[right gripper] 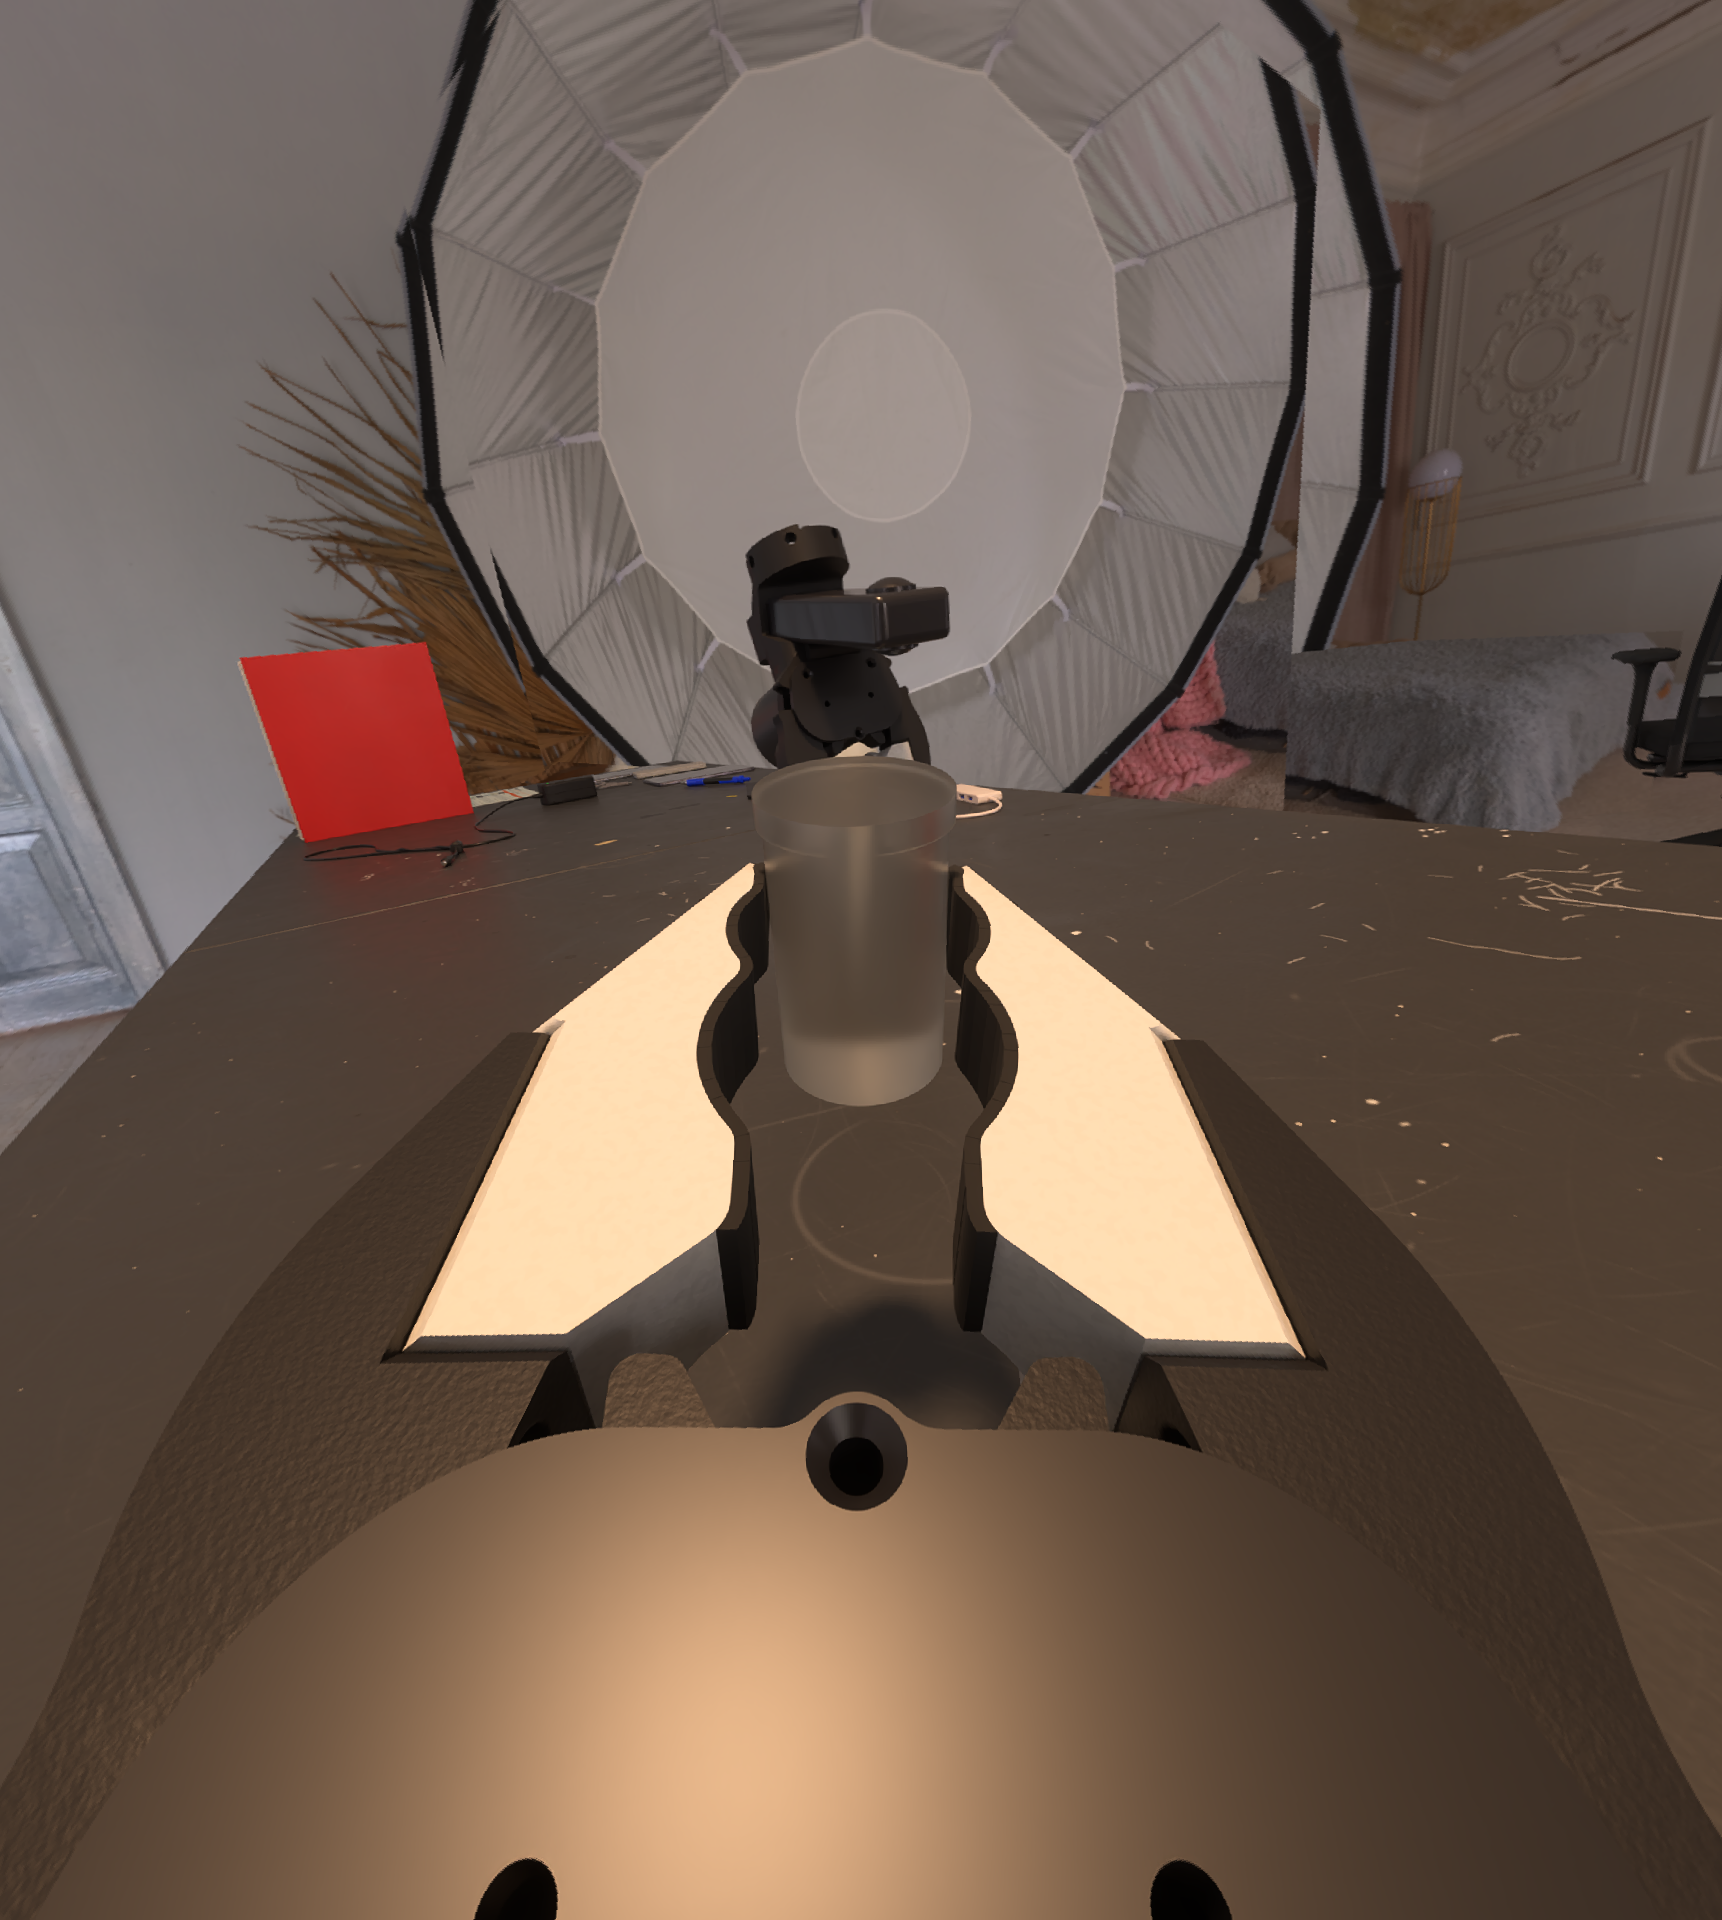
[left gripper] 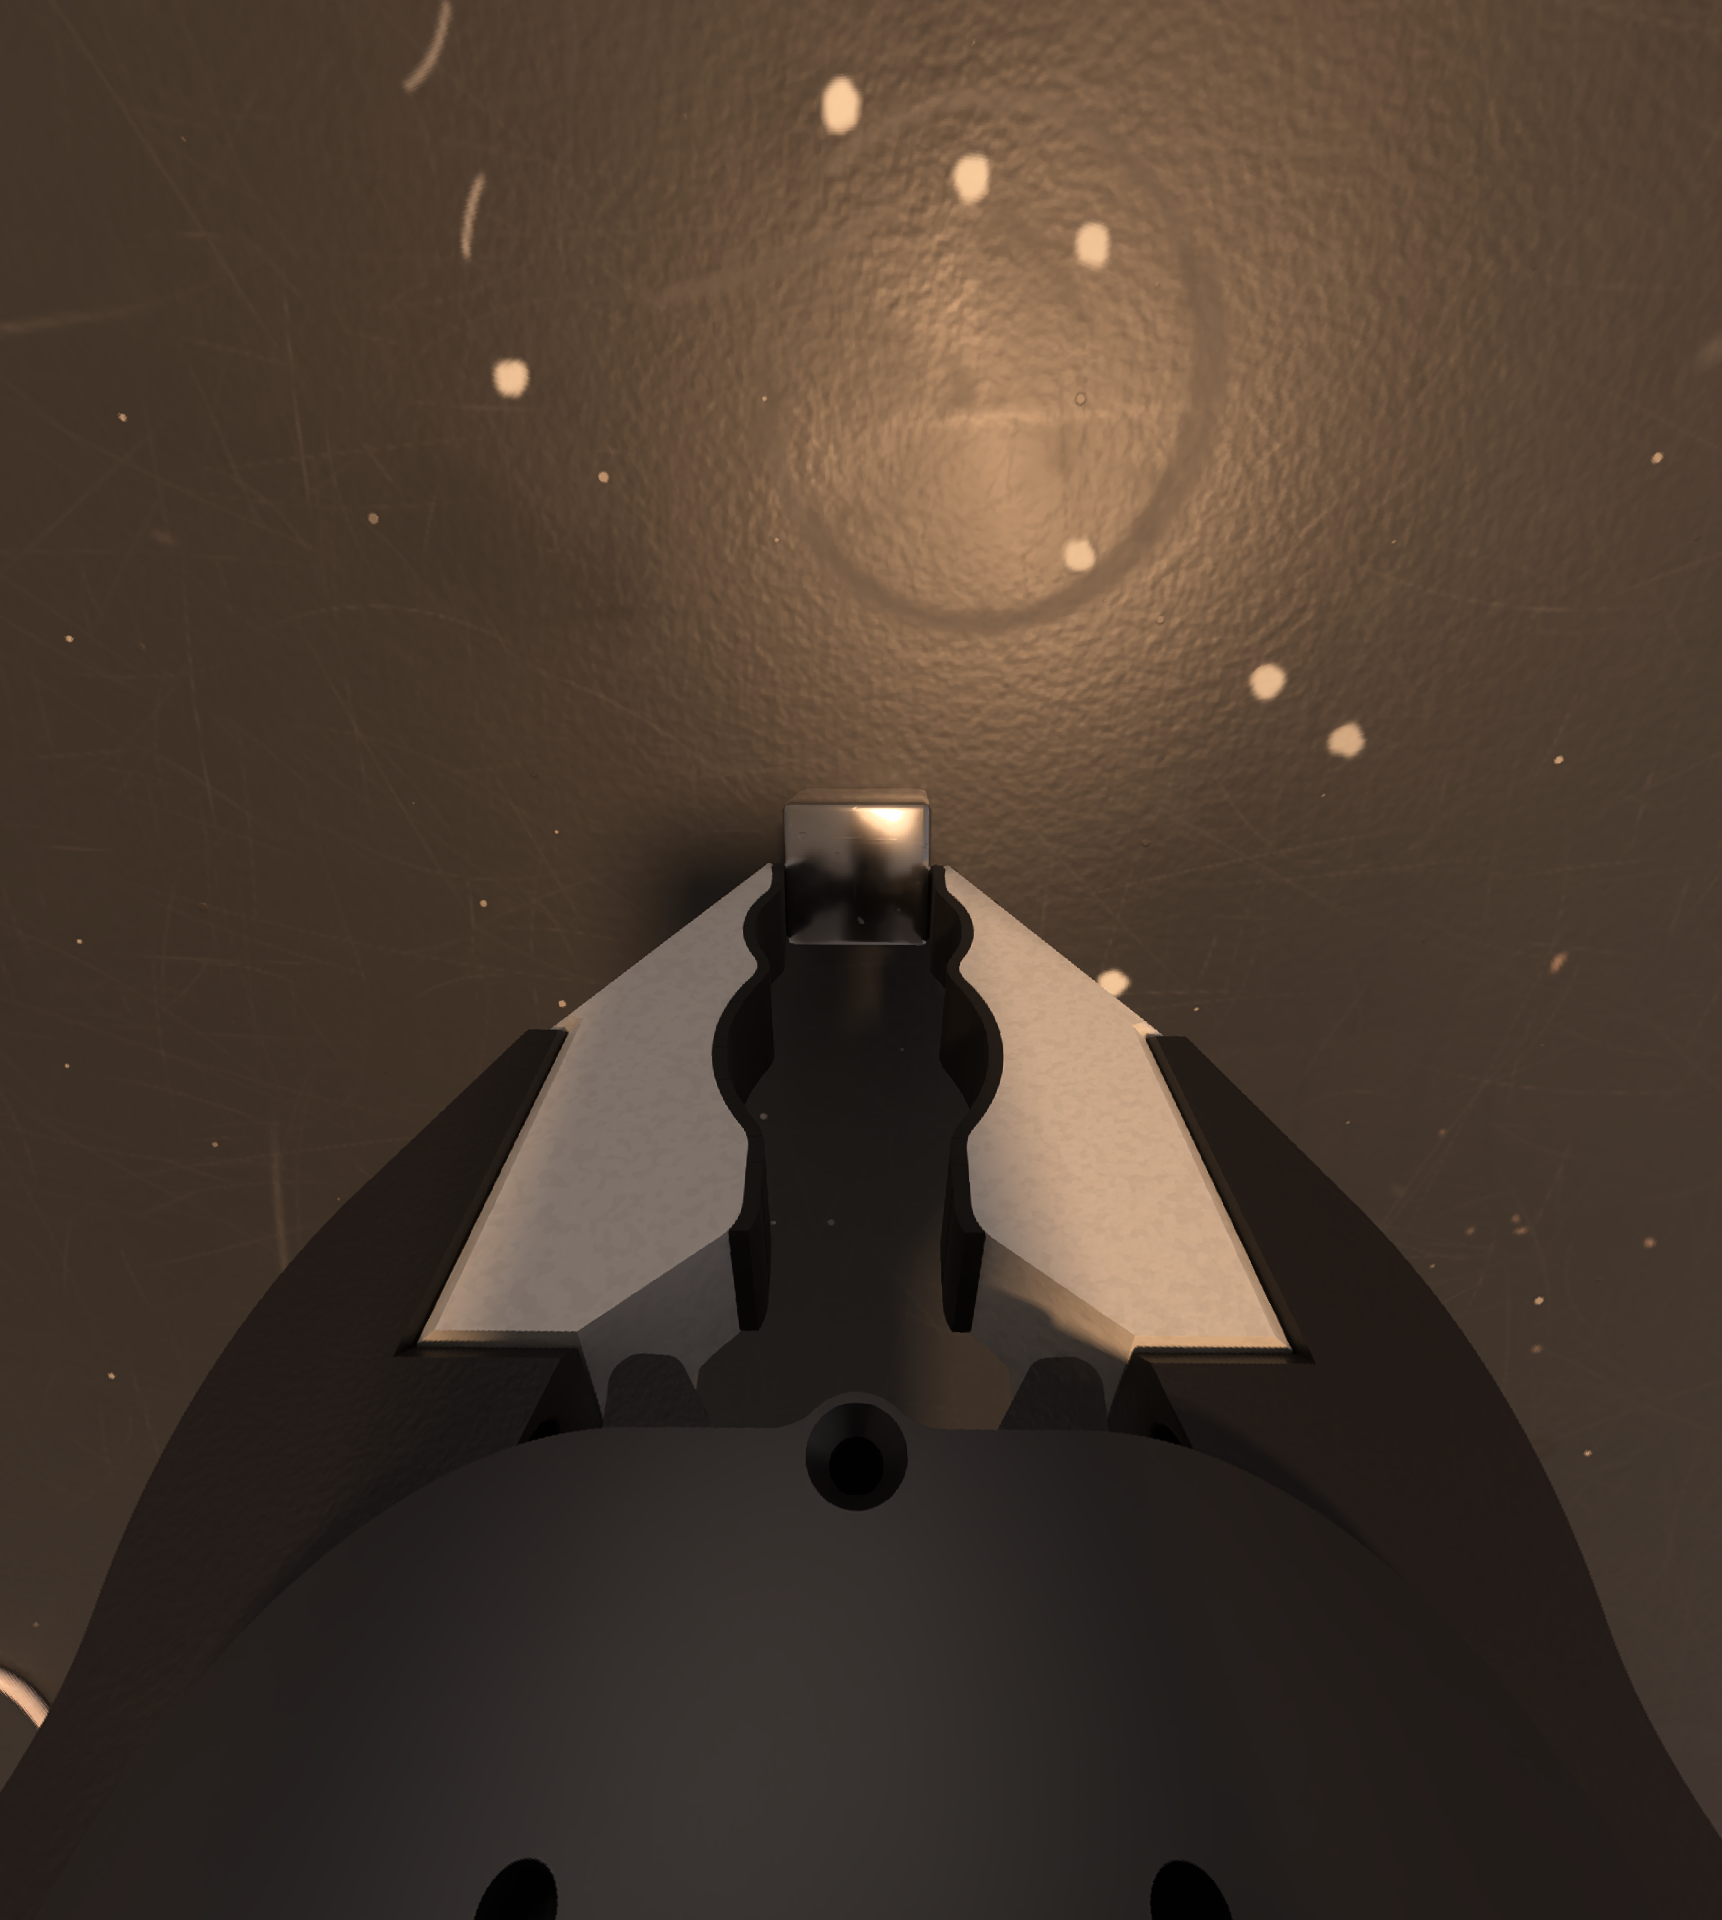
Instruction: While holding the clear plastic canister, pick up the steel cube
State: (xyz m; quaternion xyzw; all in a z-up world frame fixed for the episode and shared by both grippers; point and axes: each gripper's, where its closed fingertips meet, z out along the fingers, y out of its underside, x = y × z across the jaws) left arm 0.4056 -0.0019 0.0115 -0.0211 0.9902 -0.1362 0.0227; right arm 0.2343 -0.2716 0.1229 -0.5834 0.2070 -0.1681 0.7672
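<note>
You see a shiny silver steel cube [left gripper: 857,878] with a bright gold glint on top. Your dark brown tabletop [left gripper: 317,623] has pale round dots and thin light scratches. Your left black gripper [left gripper: 855,904] has white panels on its fingers. The see-through, cloudy grey plastic canister [right gripper: 852,935] sits in your right dark gripper [right gripper: 855,935], whose panels look cream. Far off leans a flat red board [right gripper: 358,738].

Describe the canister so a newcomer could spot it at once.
Start at the dark scratched table before the big white softbox. The canister stands upright between the right gripper's fingertips, which are shut on it. It is the only see-through, frosted, open-topped cylinder there.
</note>
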